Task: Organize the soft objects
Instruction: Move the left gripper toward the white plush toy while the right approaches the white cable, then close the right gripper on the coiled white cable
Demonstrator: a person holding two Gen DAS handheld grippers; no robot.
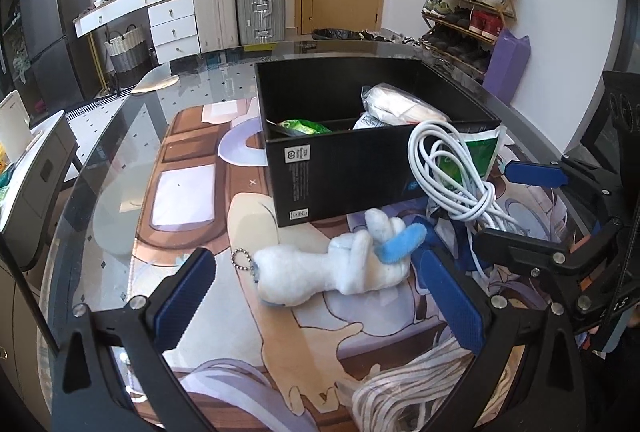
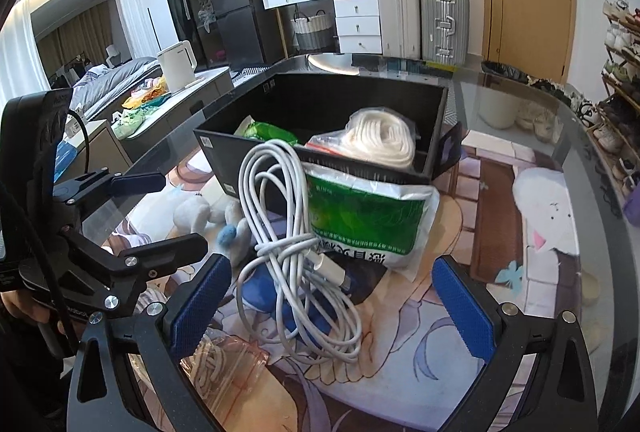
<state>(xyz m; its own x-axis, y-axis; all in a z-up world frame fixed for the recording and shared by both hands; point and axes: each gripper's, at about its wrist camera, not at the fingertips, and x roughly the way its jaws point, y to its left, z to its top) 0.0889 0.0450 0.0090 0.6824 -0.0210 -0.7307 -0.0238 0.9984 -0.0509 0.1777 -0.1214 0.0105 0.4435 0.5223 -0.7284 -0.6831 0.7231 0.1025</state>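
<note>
A white plush toy [image 1: 340, 268] with a blue ribbon and bead chain lies on the printed mat, between the open fingers of my left gripper [image 1: 316, 296]; it also shows in the right wrist view [image 2: 208, 212]. A coiled white cable [image 2: 296, 264] lies between the open fingers of my right gripper [image 2: 332, 308], leaning on a green and white bag [image 2: 368, 216]; the cable also shows in the left wrist view [image 1: 452, 172]. The black box [image 1: 340, 160] behind holds a green packet [image 1: 304, 128] and a bagged white rope [image 2: 380, 136]. Neither gripper holds anything.
A clear bag of cord [image 2: 224, 360] lies by my right gripper's left finger [image 2: 196, 308]. The round glass table's edge [image 1: 100, 160] curves at the left. A sideboard with a kettle [image 2: 176, 66] stands to the left. Suitcases [image 1: 260, 4] and a shoe rack [image 1: 464, 4] stand behind.
</note>
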